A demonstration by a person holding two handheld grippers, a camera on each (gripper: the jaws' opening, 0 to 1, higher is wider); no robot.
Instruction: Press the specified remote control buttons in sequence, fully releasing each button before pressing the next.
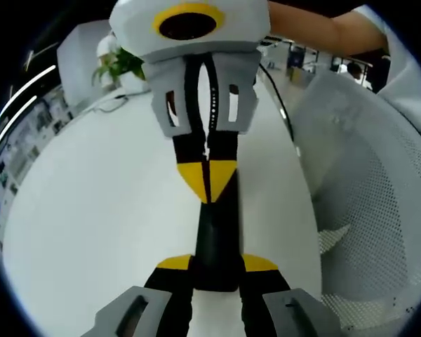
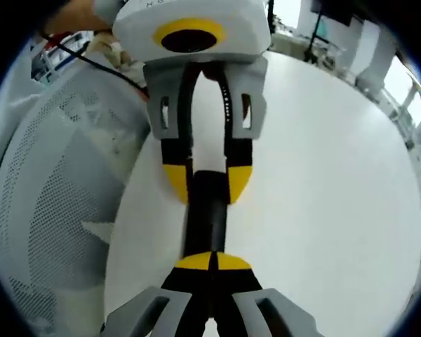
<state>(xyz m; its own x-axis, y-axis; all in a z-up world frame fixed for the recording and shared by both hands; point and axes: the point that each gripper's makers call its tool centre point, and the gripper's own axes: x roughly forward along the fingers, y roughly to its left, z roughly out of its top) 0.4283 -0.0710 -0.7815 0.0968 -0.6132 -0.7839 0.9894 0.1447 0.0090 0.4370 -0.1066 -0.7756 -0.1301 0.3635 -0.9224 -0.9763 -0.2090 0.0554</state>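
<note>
White round table (image 1: 98, 210), mesh chair (image 1: 379, 232), potted plant (image 1: 119, 64)

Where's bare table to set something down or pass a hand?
Wide bare white table on the far side of the remote from the mesh chair, up to the plant. Crowded: the narrow strip by the chair, and the middle, where left hand-held gripper and right hand-held gripper meet.

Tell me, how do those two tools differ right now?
The left tool has its jaws apart, clamping the black remote by its sides; the right tool has its jaws closed together, tips over the remote's face. Both have yellow tips and grey bodies.
</note>
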